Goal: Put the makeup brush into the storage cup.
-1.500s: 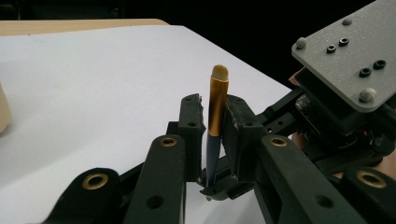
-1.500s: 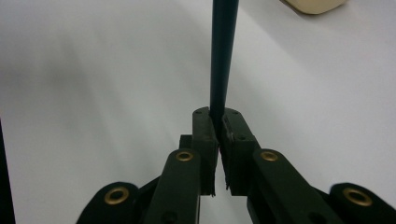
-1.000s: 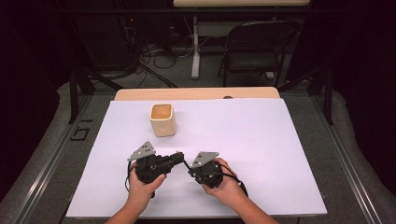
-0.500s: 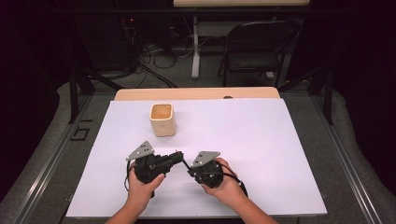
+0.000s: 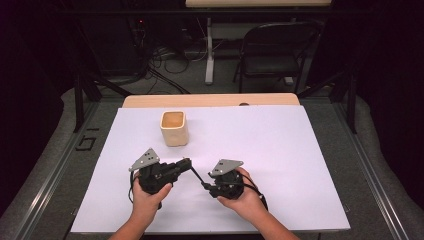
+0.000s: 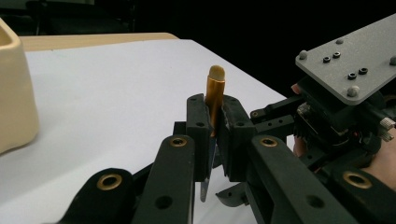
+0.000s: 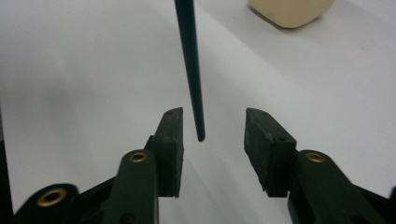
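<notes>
A thin brush (image 5: 195, 174) with a dark tapering handle (image 7: 190, 60), a gold band (image 6: 215, 91) and a tan tip runs between the two grippers. My left gripper (image 5: 186, 163) (image 6: 214, 116) is shut on it just below the gold band, with the tip sticking up past the jaws. My right gripper (image 5: 205, 185) (image 7: 212, 126) has just been opening. The handle's thin end now hangs between its parted pads and touches neither. A cream square cup (image 5: 174, 128) (image 6: 14, 93) (image 7: 289, 11) stands upright beyond the grippers, apart from both.
A white sheet (image 5: 280, 150) covers the table, with a strip of bare wood (image 5: 210, 100) along the far edge. A folding chair (image 5: 270, 55) and cables stand on the floor beyond. The right hand's gripper (image 6: 336, 107) looms close in the left gripper view.
Both hands and the cup keep their places. The brush stays stretched between the grippers. The parting of the right jaws is too small to make out from above.
</notes>
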The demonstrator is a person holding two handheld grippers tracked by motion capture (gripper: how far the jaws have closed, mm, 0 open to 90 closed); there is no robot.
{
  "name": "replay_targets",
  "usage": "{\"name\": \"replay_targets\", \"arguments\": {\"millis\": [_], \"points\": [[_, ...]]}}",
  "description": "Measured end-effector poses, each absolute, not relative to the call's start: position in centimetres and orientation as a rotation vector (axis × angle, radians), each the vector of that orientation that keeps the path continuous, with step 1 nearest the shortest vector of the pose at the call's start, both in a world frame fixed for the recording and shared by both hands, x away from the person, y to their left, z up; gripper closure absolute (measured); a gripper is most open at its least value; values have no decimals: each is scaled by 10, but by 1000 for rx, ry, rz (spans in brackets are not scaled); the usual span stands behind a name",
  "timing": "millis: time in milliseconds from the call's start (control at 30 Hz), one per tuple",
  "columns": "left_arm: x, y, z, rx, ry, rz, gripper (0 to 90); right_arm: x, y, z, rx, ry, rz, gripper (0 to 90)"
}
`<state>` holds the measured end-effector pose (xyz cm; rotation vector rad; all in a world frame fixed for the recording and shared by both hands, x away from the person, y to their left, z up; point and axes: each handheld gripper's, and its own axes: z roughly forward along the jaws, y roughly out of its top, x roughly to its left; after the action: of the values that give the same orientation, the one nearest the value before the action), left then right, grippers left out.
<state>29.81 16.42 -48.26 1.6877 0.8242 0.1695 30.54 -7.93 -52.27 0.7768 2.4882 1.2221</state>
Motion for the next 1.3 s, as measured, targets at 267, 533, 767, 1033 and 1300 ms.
{"name": "replay_targets", "arguments": {"millis": [267,533,767,1033,1300], "points": [[299,171,-477,1706,850,221,837,309,-92,-523,811,2445,1259,440],[300,175,-473,1717,862,249,837,310,-113,-523,871,2421,1325,407],[299,175,-469,1744,863,292,837,306,-128,-521,892,2394,1336,404],[303,181,-462,1745,871,322,837,296,-147,-520,903,2362,1330,396],[308,188,-459,1750,888,344,837,289,-167,-522,953,2323,1335,385]]}}
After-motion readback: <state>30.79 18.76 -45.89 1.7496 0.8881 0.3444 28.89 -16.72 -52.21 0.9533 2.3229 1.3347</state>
